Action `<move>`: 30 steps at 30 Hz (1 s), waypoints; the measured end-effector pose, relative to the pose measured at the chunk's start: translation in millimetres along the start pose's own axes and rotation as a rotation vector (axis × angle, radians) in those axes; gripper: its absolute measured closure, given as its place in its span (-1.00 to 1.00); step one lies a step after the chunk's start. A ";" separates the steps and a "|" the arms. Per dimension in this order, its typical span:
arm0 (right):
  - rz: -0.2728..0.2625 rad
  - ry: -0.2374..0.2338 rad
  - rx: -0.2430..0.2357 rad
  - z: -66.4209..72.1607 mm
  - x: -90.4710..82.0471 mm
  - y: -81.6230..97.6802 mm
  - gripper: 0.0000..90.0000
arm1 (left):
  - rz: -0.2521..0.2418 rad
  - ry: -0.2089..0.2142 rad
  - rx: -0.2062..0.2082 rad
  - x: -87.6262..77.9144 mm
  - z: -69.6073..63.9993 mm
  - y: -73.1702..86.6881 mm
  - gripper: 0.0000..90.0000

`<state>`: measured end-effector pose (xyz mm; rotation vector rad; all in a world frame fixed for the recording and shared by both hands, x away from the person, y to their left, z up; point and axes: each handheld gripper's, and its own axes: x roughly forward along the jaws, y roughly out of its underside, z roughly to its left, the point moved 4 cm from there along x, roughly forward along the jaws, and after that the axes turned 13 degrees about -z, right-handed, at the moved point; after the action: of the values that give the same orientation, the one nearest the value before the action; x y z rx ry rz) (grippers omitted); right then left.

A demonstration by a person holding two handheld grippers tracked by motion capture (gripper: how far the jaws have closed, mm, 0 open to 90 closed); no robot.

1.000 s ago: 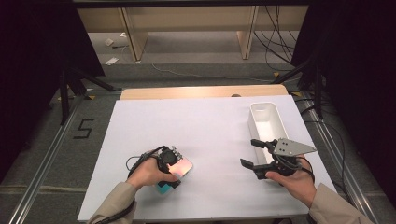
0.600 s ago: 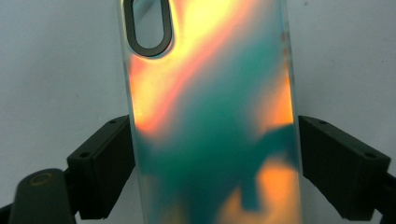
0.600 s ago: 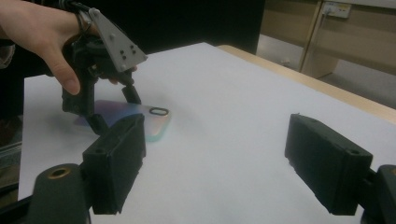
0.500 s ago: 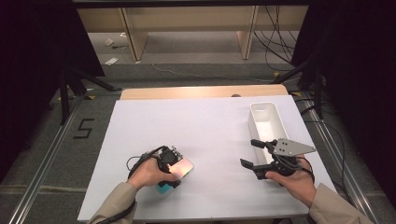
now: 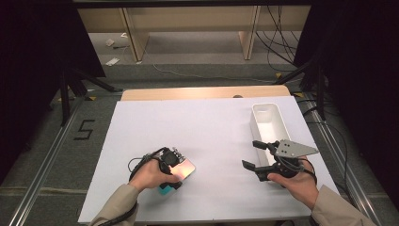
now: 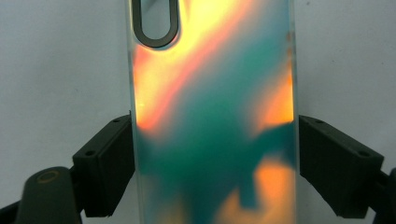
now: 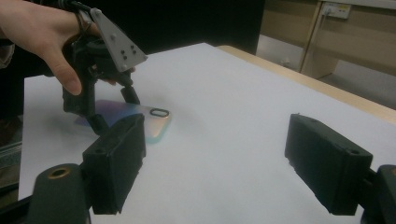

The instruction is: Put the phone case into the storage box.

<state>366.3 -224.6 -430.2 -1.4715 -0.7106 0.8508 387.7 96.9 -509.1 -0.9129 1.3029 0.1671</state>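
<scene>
An iridescent phone case [image 5: 185, 168], orange, pink and teal, lies flat on the white table sheet [image 5: 211, 127] at the front left. My left gripper [image 5: 175, 170] stands over it with a jaw on each long side. In the left gripper view both pads [image 6: 109, 163] rest against the edges of the case [image 6: 215, 116], whose camera cut-out is at the top. My right gripper [image 5: 251, 154] hangs open above the sheet at the front right, nothing between its jaws. The right gripper view [image 7: 215, 163] looks across at the left gripper [image 7: 114, 109] and the case [image 7: 152, 123].
A white oblong bin [image 5: 254, 123] stands at the right, just behind the right gripper. A wooden table edge [image 5: 202, 92] runs along the back. The floor beyond holds desk legs and cables.
</scene>
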 end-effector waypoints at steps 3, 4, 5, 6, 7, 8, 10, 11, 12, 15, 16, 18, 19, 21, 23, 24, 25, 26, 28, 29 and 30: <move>-0.001 0.000 0.000 0.0 0.0 -0.1 -0.53 | -0.001 0.000 0.000 0.0 0.1 0.0 -0.64; -0.002 0.000 0.001 0.1 0.1 -0.1 -0.53 | -0.001 -0.001 0.000 -0.1 0.1 0.1 -0.64; -0.002 0.000 0.001 0.1 0.1 -0.1 -0.53 | -0.002 -0.001 -0.001 -0.1 0.1 0.1 -0.64; -0.002 0.001 0.000 0.1 0.0 -0.1 -0.53 | -0.004 -0.001 -0.002 -0.1 0.0 0.2 -0.64; -0.002 -0.001 0.001 0.1 0.0 -0.1 -0.53 | -0.005 -0.001 -0.003 -0.1 0.0 0.3 -0.64; -0.001 0.002 0.000 -0.1 0.0 0.0 -0.53 | -0.005 -0.001 -0.002 -0.2 0.1 0.4 -0.64; 0.000 0.001 0.000 -0.2 -0.2 0.0 -0.53 | -0.007 0.001 -0.002 -0.4 0.2 0.6 -0.64; 0.000 0.001 0.000 -0.2 -0.2 0.0 -0.53 | -0.007 0.001 -0.002 -0.4 0.2 0.6 -0.64; 0.000 0.001 0.000 -0.2 -0.3 0.0 -0.53 | -0.009 0.001 -0.002 -0.5 0.3 0.7 -0.64; 0.001 0.001 0.000 0.2 -0.5 -0.2 -0.53 | -0.017 0.004 -0.003 -0.8 0.6 1.3 -0.63; 0.001 0.001 0.000 0.2 -0.5 -0.2 -0.53 | -0.020 0.003 -0.003 -0.9 0.5 1.4 -0.63; 0.002 0.001 -0.003 0.3 -0.6 -0.3 -0.53 | -0.025 0.005 -0.004 -1.2 0.6 1.9 -0.63; 0.001 0.001 -0.003 0.3 -0.5 -0.4 -0.53 | -0.024 0.009 -0.002 -1.7 0.9 2.1 -0.63; 0.001 0.001 0.001 0.5 -0.3 -0.3 -0.53 | -0.031 0.012 0.001 -2.3 1.4 2.7 -0.63; 0.000 0.001 0.001 0.2 -0.3 -0.4 -0.53 | -0.052 0.013 -0.004 -3.8 1.6 2.6 -0.63; -0.001 0.001 0.001 0.1 -0.4 -0.4 -0.53 | -0.062 0.009 0.001 -5.6 2.3 2.1 -0.63; -0.001 0.002 0.001 0.0 -0.5 -0.4 -0.53 | -0.073 0.007 0.001 -7.2 2.6 1.4 -0.63; -0.001 0.002 0.001 -0.1 -0.6 -0.5 -0.53 | -0.094 0.003 -0.003 -9.4 2.8 0.2 -0.63; 0.000 0.002 0.001 -0.2 -0.7 -0.6 -0.53 | -0.134 -0.008 -0.009 -14.7 3.5 -2.5 -0.63; -0.002 0.002 0.001 -0.2 -0.4 -0.5 -0.53 | -0.155 -0.010 -0.016 -16.2 3.1 -3.8 -0.63; -0.001 0.003 0.002 -0.1 -0.4 -0.5 -0.53 | -0.180 -0.015 -0.020 -18.0 2.4 -5.2 -0.63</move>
<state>366.2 -224.9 -429.7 -1.4703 -0.7085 0.8481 387.1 101.9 -490.8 -1.0385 1.2002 0.0466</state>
